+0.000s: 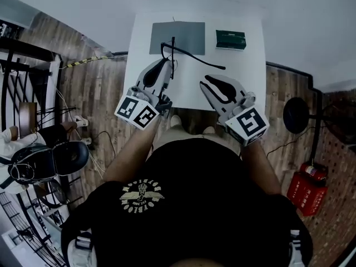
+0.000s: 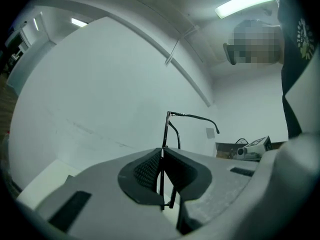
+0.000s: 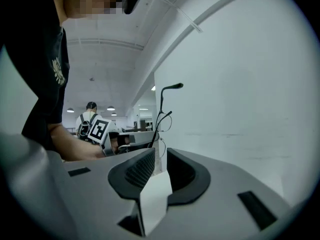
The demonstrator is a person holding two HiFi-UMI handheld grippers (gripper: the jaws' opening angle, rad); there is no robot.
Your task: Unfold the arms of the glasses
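Glasses [image 1: 173, 48], lenses hard to make out, pinched by left gripper [image 1: 168, 64]; right gripper [image 1: 207, 82] spread, empty.

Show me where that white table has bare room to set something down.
Bare white table lies between the small dark green box and the right gripper, out to the right edge, and in a strip left of the grey rectangular mat. It is crowded at the centre, where the left gripper clamps the black thin-framed glasses.

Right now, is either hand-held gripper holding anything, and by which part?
The left hand-held gripper is shut on the glasses, clamping the front frame edge-on; one arm sticks out free. The right hand-held gripper is open and empty.
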